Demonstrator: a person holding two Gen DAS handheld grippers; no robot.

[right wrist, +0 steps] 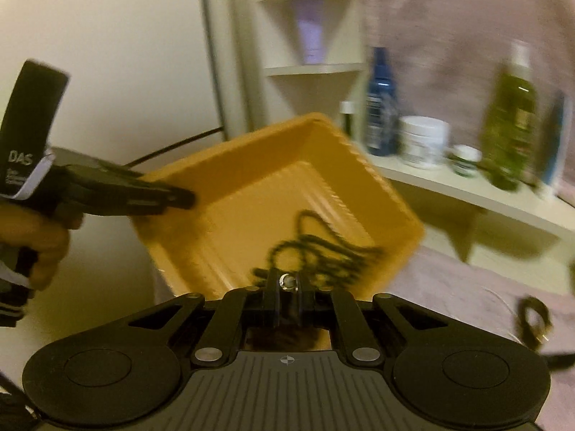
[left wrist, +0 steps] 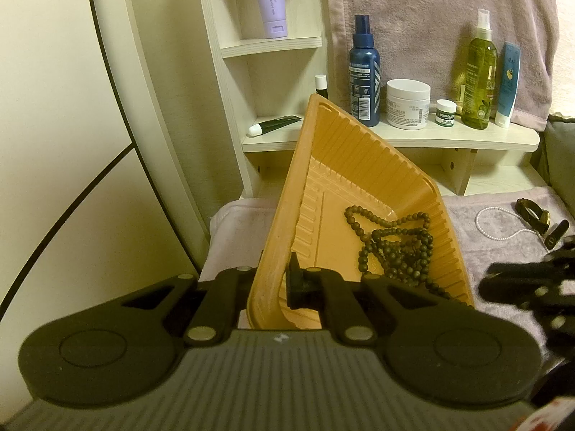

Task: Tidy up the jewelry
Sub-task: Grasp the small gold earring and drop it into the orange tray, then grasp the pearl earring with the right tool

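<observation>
Left gripper point(left wrist: 274, 280): nearest item, clamped on the near rim of the orange plastic tray point(left wrist: 363, 165), which is held tilted above the lilac towel point(left wrist: 503, 258).

Wooden bead necklace point(left wrist: 395, 244): heaped in the tray's low corner, toward 4 o'clock.

Right gripper point(right wrist: 286, 282): fingers nearly together, pinching a small silvery ring-like piece; view blurred, exact item uncertain.

Pearl strand point(left wrist: 492, 224), dark watch point(left wrist: 532, 213): on the towel at 3 o'clock, well apart from the tray.

Shelf point(left wrist: 467, 138): blue spray bottle point(left wrist: 364, 72), white cream jar point(left wrist: 408, 104), green oil bottle point(left wrist: 479, 79).
</observation>
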